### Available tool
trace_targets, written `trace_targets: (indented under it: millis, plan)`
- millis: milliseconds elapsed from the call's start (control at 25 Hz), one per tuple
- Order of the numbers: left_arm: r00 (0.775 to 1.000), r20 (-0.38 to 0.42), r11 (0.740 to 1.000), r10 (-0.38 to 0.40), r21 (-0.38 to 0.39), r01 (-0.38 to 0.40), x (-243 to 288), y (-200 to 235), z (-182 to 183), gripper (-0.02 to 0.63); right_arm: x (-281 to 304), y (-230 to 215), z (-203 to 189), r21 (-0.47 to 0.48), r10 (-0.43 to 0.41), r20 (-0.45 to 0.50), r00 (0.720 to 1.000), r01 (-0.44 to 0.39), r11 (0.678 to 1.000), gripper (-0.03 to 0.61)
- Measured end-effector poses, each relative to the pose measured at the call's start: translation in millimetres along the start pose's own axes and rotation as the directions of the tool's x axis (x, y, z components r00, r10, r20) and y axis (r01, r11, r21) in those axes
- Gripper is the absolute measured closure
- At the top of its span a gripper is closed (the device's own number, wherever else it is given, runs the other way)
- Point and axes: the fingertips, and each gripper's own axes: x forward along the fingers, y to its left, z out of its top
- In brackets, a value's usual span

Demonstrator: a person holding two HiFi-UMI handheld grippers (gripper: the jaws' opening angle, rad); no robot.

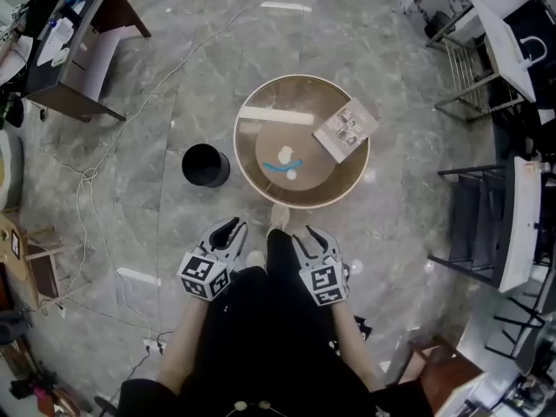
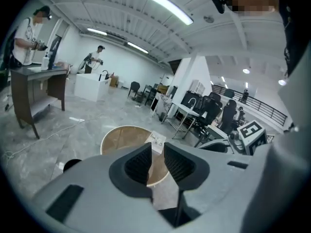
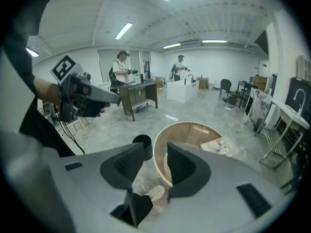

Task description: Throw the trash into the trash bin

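A round desk (image 1: 263, 144) with a brown wooden top and a raised pale rim stood on a grey, marble-patterned floor (image 1: 174, 76). Near the desk's middle lay the trash: a crumpled white wad (image 1: 285, 155), a thin curved blue strip (image 1: 283, 166) just beside it, and a smaller white ball (image 1: 291, 175). A flat printed booklet (image 1: 346, 129) rested on the desk's right side, overhanging the rim, and a long white strip (image 1: 275, 115) lay across its far left part. The trash bin (image 1: 206, 165), a black cylinder with an open round mouth, stood on the floor just left of the desk.

The left hand-held gripper (image 1: 228, 229) was on the near side of the desk, its dark ribbed pads (image 2: 138, 164) apart by a narrow gap with nothing between them. The right hand-held gripper (image 1: 313, 233) was beside it, also short of the rim, its jaws apart and empty.
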Motion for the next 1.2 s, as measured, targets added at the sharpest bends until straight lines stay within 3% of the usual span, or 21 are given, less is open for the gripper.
trace_targets:
  millis: [240, 320, 560, 880, 1000, 1200]
  plan:
    - [0.992, -0.114, 0.994, 0.061, -0.078, -0.07, 71.7, 43.1, -20.4, 0.535, 93.4, -55.8, -27.8, -0.013, 0.056, -0.14, 0.989, -0.058, 0.998, 0.411]
    - [0.981, -0.176, 0.99, 0.085, -0.092, -0.102, 94.0, 59.7, -37.5, 0.535, 123.1, -68.4, -39.2, -0.008, 0.076, -0.195, 0.978, -0.079, 0.997, 0.374]
    - [0.926, -0.366, 0.972, 0.093, -0.167, -0.164, 140.0, 99.6, -105.6, 0.535, 189.1, -84.8, -94.6, 0.035, 0.122, -0.367, 0.922, -0.118, 0.992, 0.357]
    - [0.834, -0.552, 0.947, -0.005, -0.27, -0.173, 172.0, 132.3, -202.5, 0.535, 251.2, -105.8, -174.0, 0.096, 0.074, -0.516, 0.853, -0.028, 0.995, 0.339]
    - [0.81, -0.586, 0.92, -0.035, -0.336, -0.203, 174.8, 143.6, -227.7, 0.535, 271.5, -106.3, -192.1, 0.055, 0.06, -0.556, 0.829, -0.036, 0.998, 0.33]
    - [0.794, -0.606, 0.891, -0.039, -0.381, -0.247, 175.7, 170.8, -251.5, 0.537, 306.2, -109.3, -198.3, -0.063, 0.003, -0.574, 0.819, -0.048, 0.997, 0.328]
